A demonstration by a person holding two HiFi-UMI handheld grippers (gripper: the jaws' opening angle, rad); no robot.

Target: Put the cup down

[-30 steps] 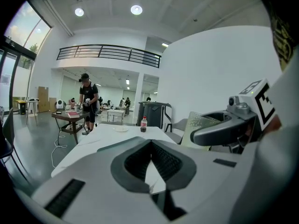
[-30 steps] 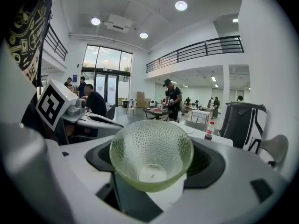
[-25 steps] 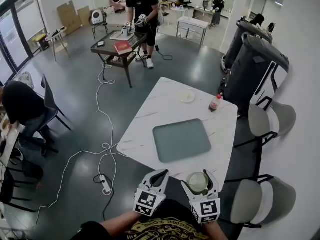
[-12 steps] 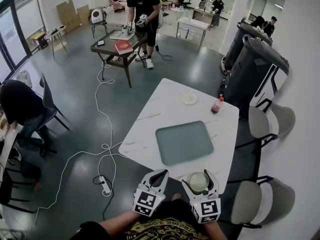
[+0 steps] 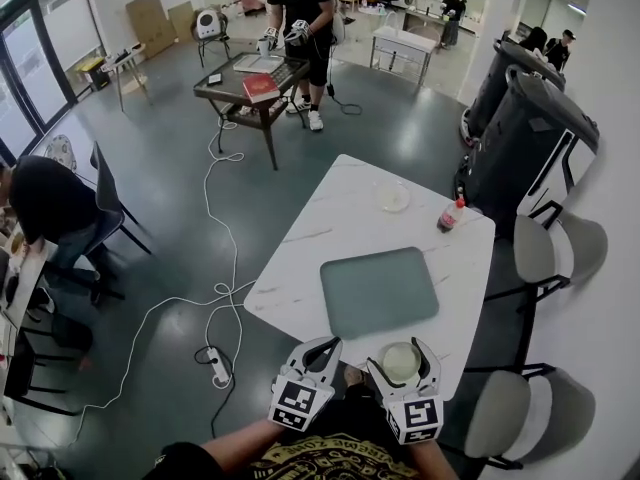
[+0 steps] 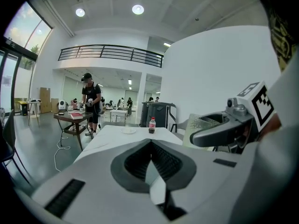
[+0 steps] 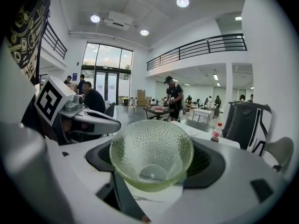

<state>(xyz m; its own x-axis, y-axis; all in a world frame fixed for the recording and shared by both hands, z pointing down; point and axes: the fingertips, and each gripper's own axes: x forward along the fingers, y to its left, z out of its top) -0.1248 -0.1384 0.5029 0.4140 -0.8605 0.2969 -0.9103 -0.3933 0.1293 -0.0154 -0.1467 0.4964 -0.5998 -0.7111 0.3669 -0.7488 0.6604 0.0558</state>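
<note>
A pale green dimpled glass cup sits between the jaws of my right gripper, which is shut on it at the near edge of the white marble table. In the right gripper view the cup fills the space between the jaws, mouth facing the camera. My left gripper hangs beside it to the left, off the table's edge, jaws shut with nothing in them. The left gripper view shows the cup held in the right gripper. A grey-green mat lies on the table ahead.
A small bottle with a red cap and a shallow plate stand at the table's far end. Grey chairs flank the right side. A white cable and power strip lie on the floor at left.
The table and mat have slid slightly lower and to the right in the head view. Both grippers keep their places, the cup still held.
</note>
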